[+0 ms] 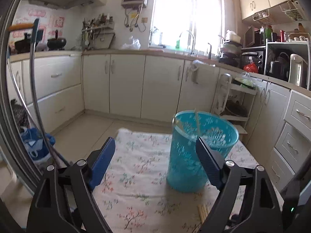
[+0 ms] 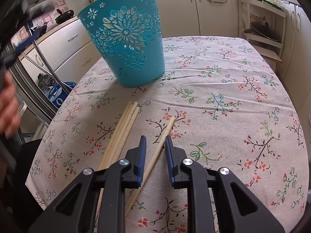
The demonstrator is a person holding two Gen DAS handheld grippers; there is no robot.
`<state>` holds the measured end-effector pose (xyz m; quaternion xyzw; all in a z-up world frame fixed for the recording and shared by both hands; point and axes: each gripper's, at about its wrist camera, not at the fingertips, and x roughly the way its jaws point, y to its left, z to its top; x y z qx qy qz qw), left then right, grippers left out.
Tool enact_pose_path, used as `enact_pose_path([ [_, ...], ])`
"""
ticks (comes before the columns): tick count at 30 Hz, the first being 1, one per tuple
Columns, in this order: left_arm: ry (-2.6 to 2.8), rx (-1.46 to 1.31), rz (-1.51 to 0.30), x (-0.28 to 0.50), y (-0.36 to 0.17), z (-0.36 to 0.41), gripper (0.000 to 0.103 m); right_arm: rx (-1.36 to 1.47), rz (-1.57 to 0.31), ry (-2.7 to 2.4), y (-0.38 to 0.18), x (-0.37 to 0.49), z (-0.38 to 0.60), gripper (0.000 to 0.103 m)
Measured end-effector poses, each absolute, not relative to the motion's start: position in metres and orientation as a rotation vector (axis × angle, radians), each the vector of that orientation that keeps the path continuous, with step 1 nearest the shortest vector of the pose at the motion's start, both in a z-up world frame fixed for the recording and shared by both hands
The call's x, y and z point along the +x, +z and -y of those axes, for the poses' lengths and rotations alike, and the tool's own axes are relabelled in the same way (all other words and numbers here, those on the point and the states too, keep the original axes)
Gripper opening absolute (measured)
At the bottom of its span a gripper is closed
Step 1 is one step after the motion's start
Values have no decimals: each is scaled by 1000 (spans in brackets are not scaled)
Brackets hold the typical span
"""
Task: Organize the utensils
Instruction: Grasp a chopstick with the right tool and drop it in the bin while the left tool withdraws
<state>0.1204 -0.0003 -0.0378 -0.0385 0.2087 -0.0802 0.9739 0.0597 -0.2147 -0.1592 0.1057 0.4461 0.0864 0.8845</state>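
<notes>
A teal cut-out plastic basket stands upright on the floral tablecloth. In the left wrist view the basket holds a pale chopstick that leans on its rim. A bundle of wooden chopsticks lies on the cloth in front of the basket. A single chopstick lies beside it, running between the fingers of my right gripper, which is open low over it. My left gripper is open and empty, raised above the table, its right finger in front of the basket. Chopstick ends show below it.
Cream kitchen cabinets run along the walls. A white shelf cart stands past the table's far right corner. Metal chair legs and a blue bag are left of the table.
</notes>
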Motion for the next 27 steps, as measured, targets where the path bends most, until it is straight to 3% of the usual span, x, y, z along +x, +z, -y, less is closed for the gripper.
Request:
enact_pose_path([
  [8,-158,-208,-681,135,-117,-29,81,128,-934,146,-158,60,203,21],
  [10,-167,-213,-727,137,-127,-28,85,79,-936,136,-157,61,199,19],
  [14,-162,-286,-781,144,-137,-37,87,10,-954,140,-155,60,192,12],
  [17,-179,-329,-791,146,-141,-41,88,159,-993,181,-154,62,211,6],
  [20,-199,-326,-820,149,-145,-37,89,383,-982,258,-147,60,236,6],
  [27,-209,-310,-842,152,-145,-30,89,669,-737,455,-65,72,257,6],
])
